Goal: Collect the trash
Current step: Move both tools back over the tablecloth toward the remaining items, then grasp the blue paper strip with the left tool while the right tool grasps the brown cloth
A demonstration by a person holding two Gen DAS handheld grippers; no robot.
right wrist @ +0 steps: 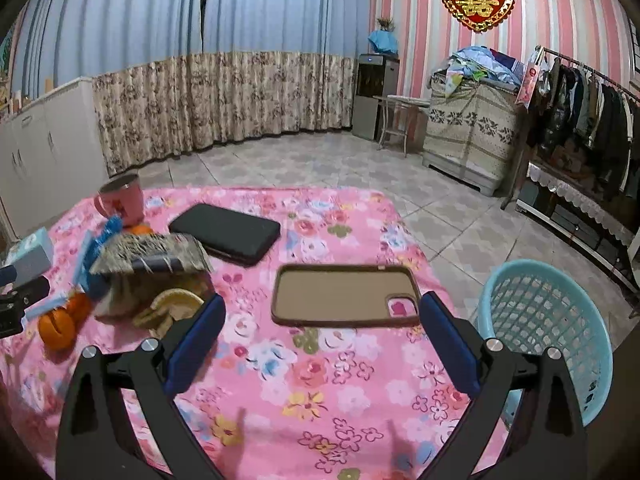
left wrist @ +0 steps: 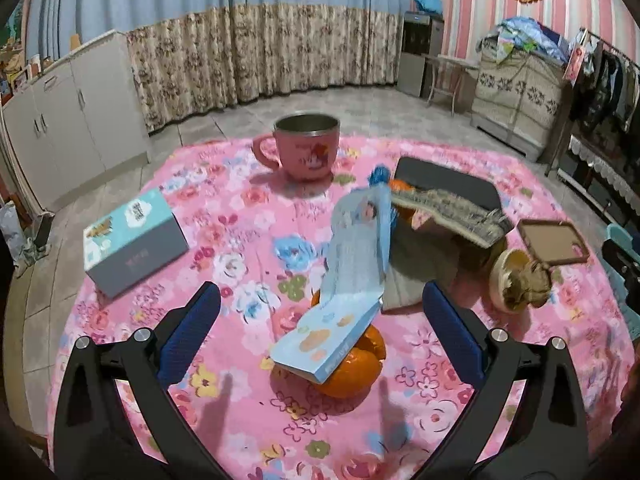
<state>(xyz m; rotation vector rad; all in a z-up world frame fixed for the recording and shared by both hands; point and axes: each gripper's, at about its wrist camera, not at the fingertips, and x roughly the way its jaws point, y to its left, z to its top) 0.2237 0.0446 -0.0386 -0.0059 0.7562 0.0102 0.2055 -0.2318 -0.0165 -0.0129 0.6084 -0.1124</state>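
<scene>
My left gripper is spread wide above the pink floral tablecloth, nothing between its blue pads. I take the pink mug at the far side of the cloth as my landmark. Straight toward me from the mug lies the trash I see best: a flattened light-blue carton leaning over orange peel, the peel sitting between my two fingers but not touched by them. Just right of the carton, still nearer than the mug, a crumpled patterned wrapper rests over more peel (how many pieces, I cannot tell). Left of the mug and nearer to me stands a blue and grey box.

My right gripper is also wide apart and carries nothing. From its camera, a black wallet-like case lies right of the mug, and a brown phone case lies further right and nearer, just beyond my fingertips. Well to the right of the mug, off the cloth's edge, stands a turquoise basket.
</scene>
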